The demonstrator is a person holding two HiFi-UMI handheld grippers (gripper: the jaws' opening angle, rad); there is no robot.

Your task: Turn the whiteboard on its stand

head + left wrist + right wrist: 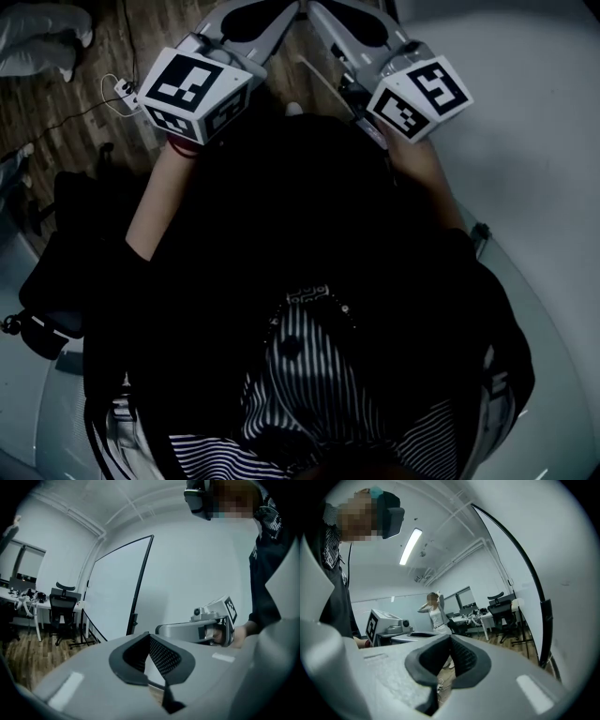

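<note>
While the left gripper (149, 638) and right gripper (450, 638) each hold their empty jaws pressed together, the whiteboard (117, 592) stands upright close ahead of them, an office chair (61, 605) beside it.

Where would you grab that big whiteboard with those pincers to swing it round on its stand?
Probably its black side frame, coming at the whiteboard edge-on. The face is broad and flat, giving jaws nothing to close around; the frame is a thin rim they could straddle. The left gripper and right gripper are both shut, so they would open first.
</note>
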